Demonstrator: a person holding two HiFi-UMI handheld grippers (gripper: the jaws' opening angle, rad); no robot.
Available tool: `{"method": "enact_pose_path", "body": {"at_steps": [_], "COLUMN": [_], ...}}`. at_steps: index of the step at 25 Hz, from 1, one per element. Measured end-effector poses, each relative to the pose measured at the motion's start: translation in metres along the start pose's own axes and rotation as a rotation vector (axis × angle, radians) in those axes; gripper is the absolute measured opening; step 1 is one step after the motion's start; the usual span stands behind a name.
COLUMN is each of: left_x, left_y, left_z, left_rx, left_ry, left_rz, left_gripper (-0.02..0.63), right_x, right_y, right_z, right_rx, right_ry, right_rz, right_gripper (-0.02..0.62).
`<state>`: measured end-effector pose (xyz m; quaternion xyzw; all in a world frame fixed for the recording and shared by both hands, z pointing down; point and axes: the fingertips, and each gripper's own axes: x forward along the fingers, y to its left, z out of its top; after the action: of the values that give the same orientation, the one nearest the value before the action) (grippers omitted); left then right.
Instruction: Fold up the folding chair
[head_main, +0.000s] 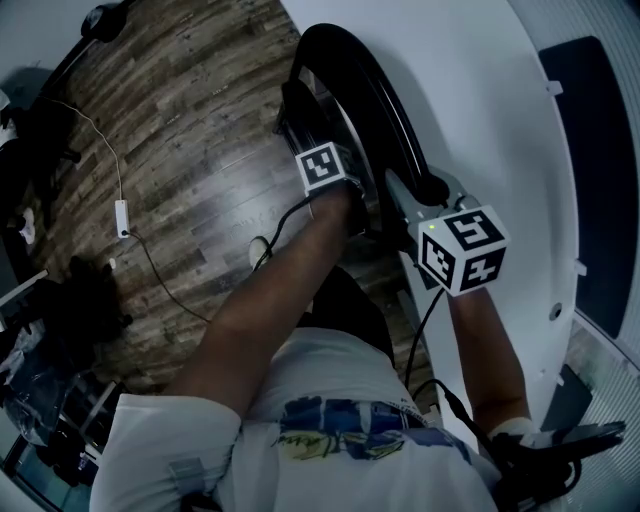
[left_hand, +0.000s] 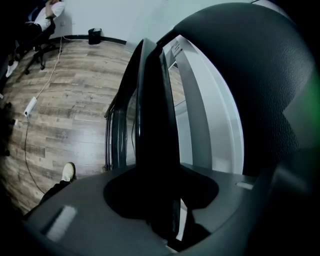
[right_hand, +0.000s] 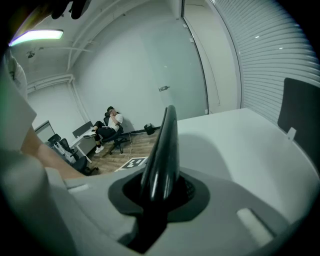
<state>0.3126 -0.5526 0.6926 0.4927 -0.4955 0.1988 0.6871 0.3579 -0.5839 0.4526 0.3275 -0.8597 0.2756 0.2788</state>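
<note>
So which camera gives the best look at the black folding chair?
The left gripper view: it shows the folding chair edge-on, panels and tubes down to the floor. The head view catches mostly its curved rail; the right gripper view, one glossy black edge.

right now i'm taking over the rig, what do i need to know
Grip: left tongs open around the chair, its dark edge between them with a sliver of gap beside it; right tongs shut on its glossy top bar.
Place: chair upright on the wood floor, beside the white table.
Done: seat and back look nearly flat together.
Left: probably close the last gap, then let go.
</note>
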Motion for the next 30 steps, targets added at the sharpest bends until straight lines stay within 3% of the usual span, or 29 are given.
{"method": "enact_pose_path", "body": {"at_steps": [6, 14, 18, 23, 30], "left_x": [0.004, -0.004, -0.011, -0.044, -0.121], "left_y": [-0.002, -0.004, -0.004, -0.002, 0.009], "left_z": [-0.005, -0.002, 0.004, 0.015, 0.042], "left_rx": [0.031, 0.141, 0.183, 0.232, 0.335], "left_ry": [0.022, 0.004, -0.031, -0.1, -0.236], "left_rz": [-0.029, -0.066, -0.099, -0.126, -0.216], "left_gripper": [0.178, 0.196, 0.238, 0.241, 0.239], "right_x": [-0.001, -0.002, -0.004, -0.016, -0.058], "right_y": [-0.004, -0.004, -0.01, -0.012, -0.005], "right_z": [-0.007, -0.007, -0.008, -0.005, 0.015], "right_rx": [0.024, -0.015, -0.033, -0.044, -0.08], "right_ry": [-0.005, 0.009, 0.03, 0.024, -0.029], "right_rz": [-0.005, 0.001, -0.031, -0.054, -0.167], "right_gripper": [0.072, 0.092, 0.129, 0.167, 0.176]}}
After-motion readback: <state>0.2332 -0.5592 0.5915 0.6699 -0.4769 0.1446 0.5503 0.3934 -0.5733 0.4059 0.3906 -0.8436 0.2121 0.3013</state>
